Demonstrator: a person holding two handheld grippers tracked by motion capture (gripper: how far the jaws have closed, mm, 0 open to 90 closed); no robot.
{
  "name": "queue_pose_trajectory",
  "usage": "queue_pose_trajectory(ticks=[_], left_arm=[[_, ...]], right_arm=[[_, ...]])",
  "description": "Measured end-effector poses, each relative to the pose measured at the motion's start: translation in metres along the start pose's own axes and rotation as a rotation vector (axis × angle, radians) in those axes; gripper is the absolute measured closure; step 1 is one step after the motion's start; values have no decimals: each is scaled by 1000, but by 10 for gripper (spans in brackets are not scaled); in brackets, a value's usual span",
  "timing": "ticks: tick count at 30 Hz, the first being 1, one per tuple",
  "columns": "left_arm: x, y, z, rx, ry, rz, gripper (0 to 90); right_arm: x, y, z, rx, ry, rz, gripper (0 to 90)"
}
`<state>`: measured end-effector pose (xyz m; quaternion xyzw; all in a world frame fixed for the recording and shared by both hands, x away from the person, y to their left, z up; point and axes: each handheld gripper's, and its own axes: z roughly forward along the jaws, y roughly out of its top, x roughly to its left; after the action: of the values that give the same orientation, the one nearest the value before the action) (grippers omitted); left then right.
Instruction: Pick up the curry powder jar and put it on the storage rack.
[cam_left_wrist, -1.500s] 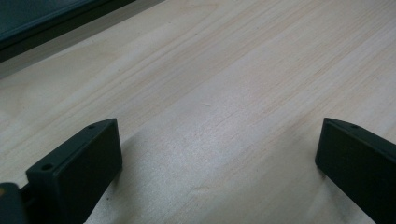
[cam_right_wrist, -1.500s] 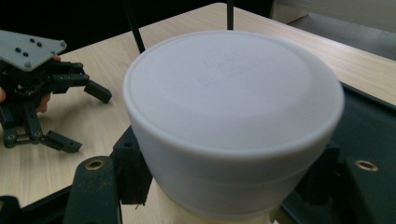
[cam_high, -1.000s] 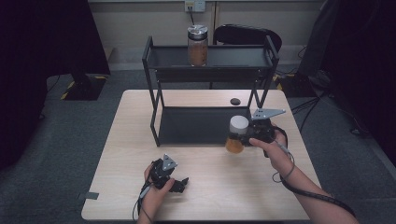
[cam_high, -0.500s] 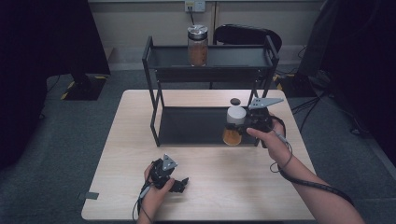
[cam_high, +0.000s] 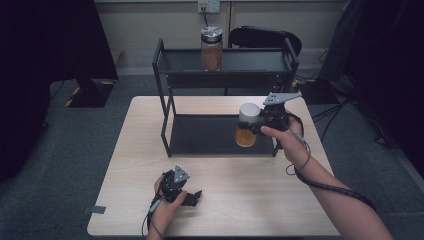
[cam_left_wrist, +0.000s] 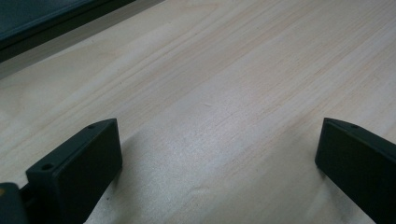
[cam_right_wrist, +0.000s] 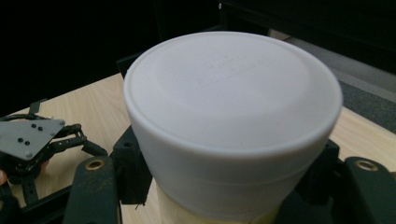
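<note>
My right gripper (cam_high: 256, 128) is shut on a jar with a white lid (cam_high: 248, 113) and amber contents (cam_high: 245, 137). It holds the jar in the air at the right front of a black two-tier rack (cam_high: 165, 100), above the lower shelf (cam_high: 205, 135). In the right gripper view the white lid (cam_right_wrist: 229, 102) bulks close up between the jaws. My left gripper (cam_high: 186, 196) rests on the wooden table (cam_high: 250, 200) near its front edge. Its jaws stand wide apart over bare wood (cam_left_wrist: 217, 154).
A second jar with a silver lid (cam_high: 211, 47) stands on the rack's top shelf (cam_high: 250, 60). A dark chair (cam_high: 265, 37) is behind the rack. The left gripper's grey plate (cam_right_wrist: 30, 137) appears at the left of the right gripper view. Dark floor surrounds the table.
The right gripper has lifted the white-lidded jar and carried it back toward the rack. The left gripper has stayed where it was.
</note>
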<state>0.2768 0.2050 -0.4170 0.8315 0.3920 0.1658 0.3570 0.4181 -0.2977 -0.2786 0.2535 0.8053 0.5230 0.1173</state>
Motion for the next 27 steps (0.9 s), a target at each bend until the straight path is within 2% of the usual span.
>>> queue_pose_trajectory(ticks=[10, 27], left_arm=[[0, 0, 0, 0, 0, 0, 1], [0, 0, 0, -2, 0, -3, 1]], right_arm=[[-1, 21, -7, 9, -26, -15, 350], [-4, 55, -23, 6, -23, -29, 350]])
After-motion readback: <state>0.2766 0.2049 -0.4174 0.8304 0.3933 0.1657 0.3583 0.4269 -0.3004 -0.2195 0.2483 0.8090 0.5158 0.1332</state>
